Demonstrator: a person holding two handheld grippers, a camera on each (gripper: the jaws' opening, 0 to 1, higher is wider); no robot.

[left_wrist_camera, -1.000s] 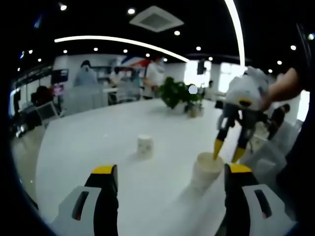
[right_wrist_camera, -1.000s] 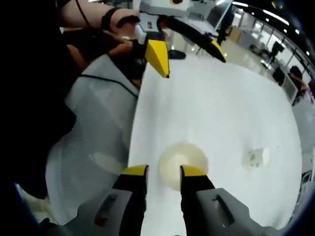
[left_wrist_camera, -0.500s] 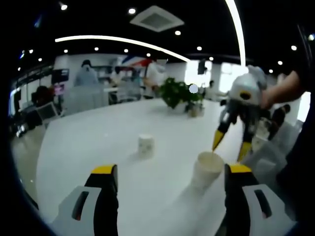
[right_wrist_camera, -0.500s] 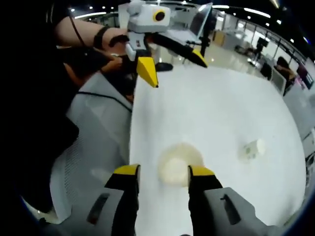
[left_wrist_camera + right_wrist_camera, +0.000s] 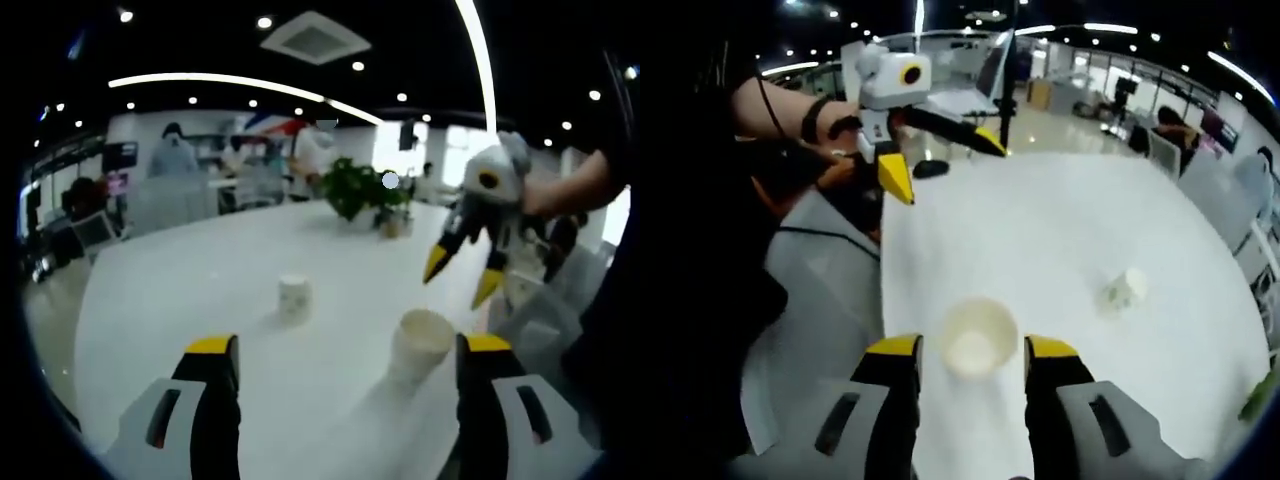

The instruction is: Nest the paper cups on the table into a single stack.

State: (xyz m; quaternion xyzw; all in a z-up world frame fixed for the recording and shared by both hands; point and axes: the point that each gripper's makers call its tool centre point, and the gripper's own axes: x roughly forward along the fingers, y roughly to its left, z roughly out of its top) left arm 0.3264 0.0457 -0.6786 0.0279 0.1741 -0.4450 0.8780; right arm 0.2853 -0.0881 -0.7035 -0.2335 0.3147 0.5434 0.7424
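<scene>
Since the earlier frames, the right gripper [image 5: 458, 275] has lifted clear of the near paper cup [image 5: 421, 342] and now hangs above and beyond it in the left gripper view, its yellow-tipped jaws parted with nothing between them. In the right gripper view the same gripper's [image 5: 970, 352] jaws flank the near cup's [image 5: 977, 336] open mouth from above without touching it.

Left gripper [image 5: 345, 352]: jaws set wide apart, holding nothing; in the right gripper view it [image 5: 940, 160] is seen at the table's far edge, held in a hand [image 5: 840, 140], jaws likewise spread.

Near cup: upright on the white table [image 5: 200, 290], mouth up, long axis vertical; the right gripper view looks down into it, and the interior appears bare. It stands just inside the left gripper's right jaw.

Far paper cup [image 5: 294, 296]: well apart from the near one, toward the table's middle. In the left gripper view it looks upright; in the right gripper view it [image 5: 1125, 288] appears tilted, so its attitude cannot be settled.

A potted plant [image 5: 362, 190] sits at the far table edge in the left gripper view.
</scene>
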